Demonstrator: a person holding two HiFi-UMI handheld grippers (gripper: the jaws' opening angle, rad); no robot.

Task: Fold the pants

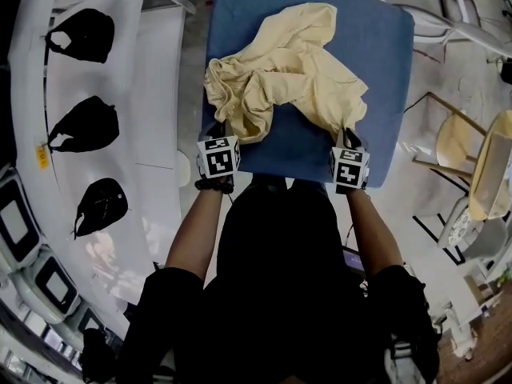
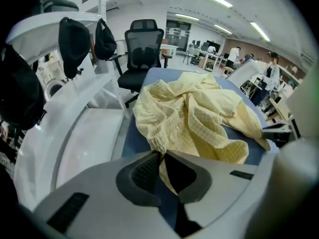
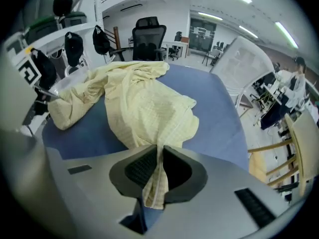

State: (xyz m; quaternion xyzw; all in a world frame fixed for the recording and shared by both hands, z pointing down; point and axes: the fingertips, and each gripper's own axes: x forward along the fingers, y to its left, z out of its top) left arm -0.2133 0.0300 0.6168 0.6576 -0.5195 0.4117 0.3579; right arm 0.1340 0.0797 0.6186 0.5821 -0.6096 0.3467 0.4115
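Observation:
Pale yellow pants (image 1: 284, 70) lie crumpled on a blue table (image 1: 376, 46). My left gripper (image 1: 218, 128) sits at the near left edge of the heap, shut on a fold of the yellow cloth (image 2: 164, 171) that runs between its pads. My right gripper (image 1: 350, 138) is at the near right corner of the pants, shut on a pinched strip of the fabric (image 3: 157, 183) that hangs down between its jaws. In the right gripper view the rest of the pants (image 3: 134, 98) spreads away across the blue top.
A white curved counter (image 1: 152, 110) with black caps (image 1: 84, 126) runs along the left. A black office chair (image 2: 142, 46) stands beyond the table's far end. A wooden chair (image 1: 460, 138) and shelving stand to the right. A person (image 2: 271, 76) stands far off.

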